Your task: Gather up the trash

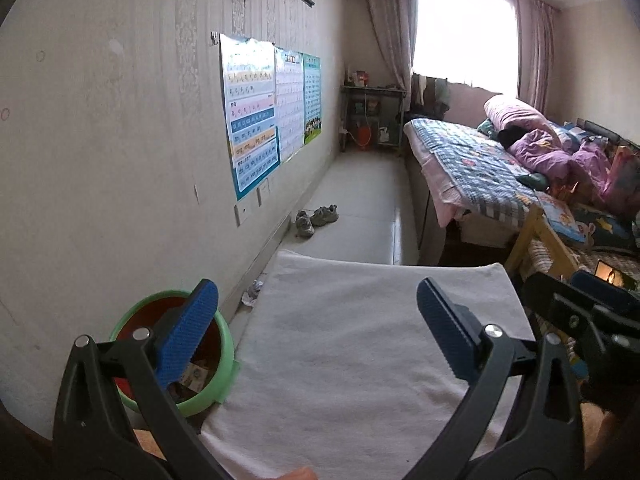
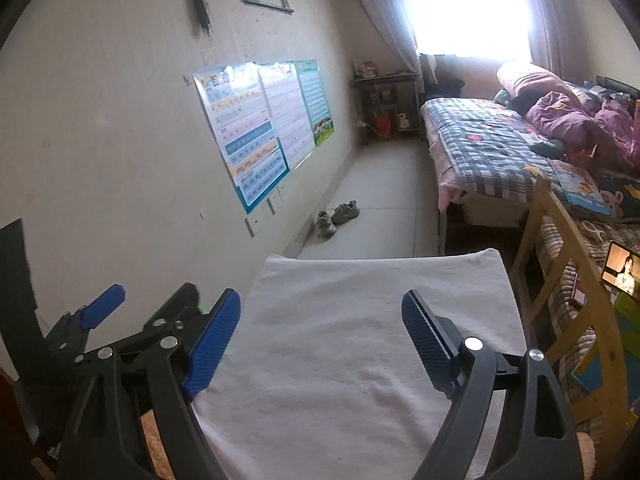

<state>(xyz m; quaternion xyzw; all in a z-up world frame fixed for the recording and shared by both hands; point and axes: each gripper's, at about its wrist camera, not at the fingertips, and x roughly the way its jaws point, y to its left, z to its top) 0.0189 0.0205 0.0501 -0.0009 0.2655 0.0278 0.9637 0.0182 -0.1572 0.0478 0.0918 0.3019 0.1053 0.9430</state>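
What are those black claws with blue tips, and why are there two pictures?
They are two grabbers, one in each of a person's hands, each with its own camera. One picture looks along the left grabber, the other along the right grabber. Both are open and hold nothing. Below them lies a white cloth with nothing on it. Beside it stands a green bin with trash inside. One crumpled wad lies on the floor by the wall. Further off are shoes and a bed.
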